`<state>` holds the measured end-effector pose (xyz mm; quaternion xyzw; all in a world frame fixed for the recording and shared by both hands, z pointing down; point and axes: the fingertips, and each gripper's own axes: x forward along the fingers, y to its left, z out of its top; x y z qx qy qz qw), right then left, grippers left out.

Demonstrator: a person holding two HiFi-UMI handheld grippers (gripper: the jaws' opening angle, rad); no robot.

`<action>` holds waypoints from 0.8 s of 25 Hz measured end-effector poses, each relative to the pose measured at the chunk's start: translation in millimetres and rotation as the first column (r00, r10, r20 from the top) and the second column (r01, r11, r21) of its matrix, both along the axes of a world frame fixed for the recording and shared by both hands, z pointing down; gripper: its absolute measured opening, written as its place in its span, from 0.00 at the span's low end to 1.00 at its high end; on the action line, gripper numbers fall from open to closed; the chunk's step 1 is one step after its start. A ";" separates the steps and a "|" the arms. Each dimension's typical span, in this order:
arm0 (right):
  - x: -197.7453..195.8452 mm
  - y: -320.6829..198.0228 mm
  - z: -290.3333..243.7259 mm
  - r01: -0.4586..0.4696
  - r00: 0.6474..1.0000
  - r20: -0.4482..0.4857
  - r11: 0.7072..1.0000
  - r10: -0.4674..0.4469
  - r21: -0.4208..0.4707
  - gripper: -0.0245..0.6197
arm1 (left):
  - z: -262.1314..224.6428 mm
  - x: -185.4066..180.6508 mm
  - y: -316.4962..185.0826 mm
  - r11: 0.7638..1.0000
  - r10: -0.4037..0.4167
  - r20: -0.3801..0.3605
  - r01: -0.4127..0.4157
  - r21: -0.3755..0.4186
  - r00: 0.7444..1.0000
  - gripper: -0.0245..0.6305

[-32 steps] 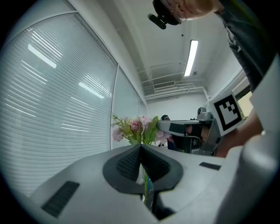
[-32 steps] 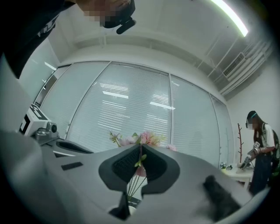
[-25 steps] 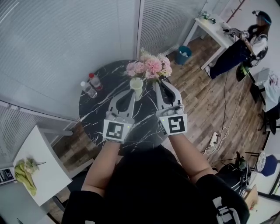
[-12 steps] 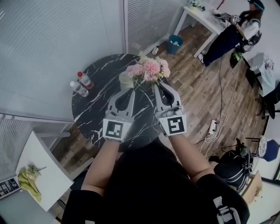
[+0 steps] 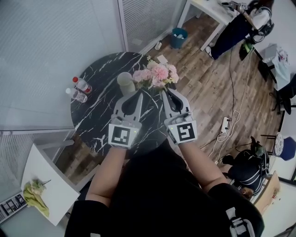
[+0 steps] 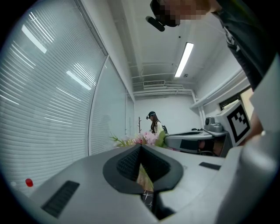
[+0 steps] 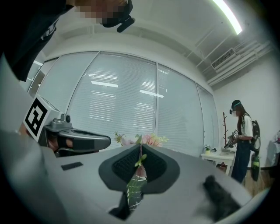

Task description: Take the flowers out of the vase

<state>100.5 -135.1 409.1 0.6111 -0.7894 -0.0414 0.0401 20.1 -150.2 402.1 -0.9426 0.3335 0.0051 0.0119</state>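
A bunch of pink flowers (image 5: 155,75) hangs over the round black marble table (image 5: 99,115), free of the pale vase (image 5: 126,83). My right gripper (image 5: 164,91) is shut on the green stems (image 7: 137,177), which run up between its pads to the blooms (image 7: 148,140). The vase stands upright just left of my left gripper (image 5: 139,94). That gripper's tips meet with nothing gripped in the left gripper view (image 6: 141,148), and the blooms (image 6: 146,138) show beyond them. Both grippers sit side by side, pointing level.
Two small red-capped bottles (image 5: 79,89) lie at the table's left edge. A blue bin (image 5: 178,37) and a white desk (image 5: 208,11) stand at the back, with a person (image 5: 240,23) beside it. A white side table with green cloth (image 5: 37,198) is lower left. Cables and a power strip (image 5: 225,124) lie on the wood floor.
The flowers, over the vase a second ago, now sit to its right, clear of it. The vase is left standing beyond the left gripper's tip. Both grippers have sunk slightly.
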 end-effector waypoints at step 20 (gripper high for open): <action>10.9 2.3 88.7 -0.027 1.000 0.004 0.978 0.029 -0.209 0.08 | 78.2 22.2 -5.9 0.990 0.050 0.074 -0.040 -0.136 0.996 0.06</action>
